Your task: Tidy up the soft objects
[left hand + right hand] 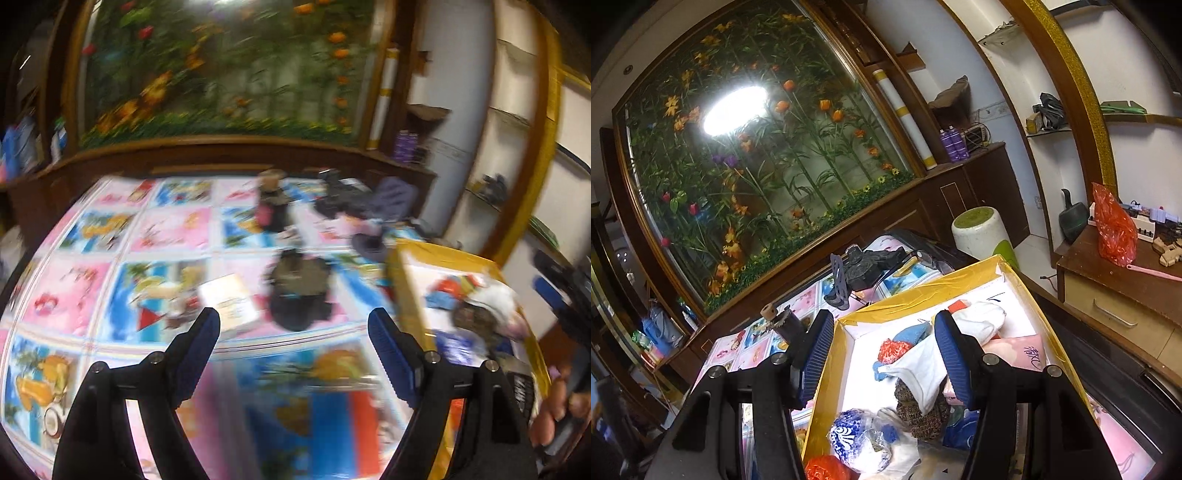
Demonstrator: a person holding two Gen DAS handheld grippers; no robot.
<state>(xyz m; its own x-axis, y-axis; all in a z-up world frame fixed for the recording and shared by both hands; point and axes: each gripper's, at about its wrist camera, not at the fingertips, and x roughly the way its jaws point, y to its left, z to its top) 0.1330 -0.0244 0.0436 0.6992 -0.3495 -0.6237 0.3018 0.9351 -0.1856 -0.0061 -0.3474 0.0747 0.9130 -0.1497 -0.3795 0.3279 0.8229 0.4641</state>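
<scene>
Inside yellow box (925,291): white sock (919,373) lying diagonal.

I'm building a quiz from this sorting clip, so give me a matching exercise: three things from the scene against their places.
Things:
1. white cloth
2. white card box
3. red plastic bag

Places:
A. on the wooden side cabinet
B. inside the yellow-rimmed box
C. on the patterned tablecloth

Pairs: 1-B, 2-C, 3-A
</scene>
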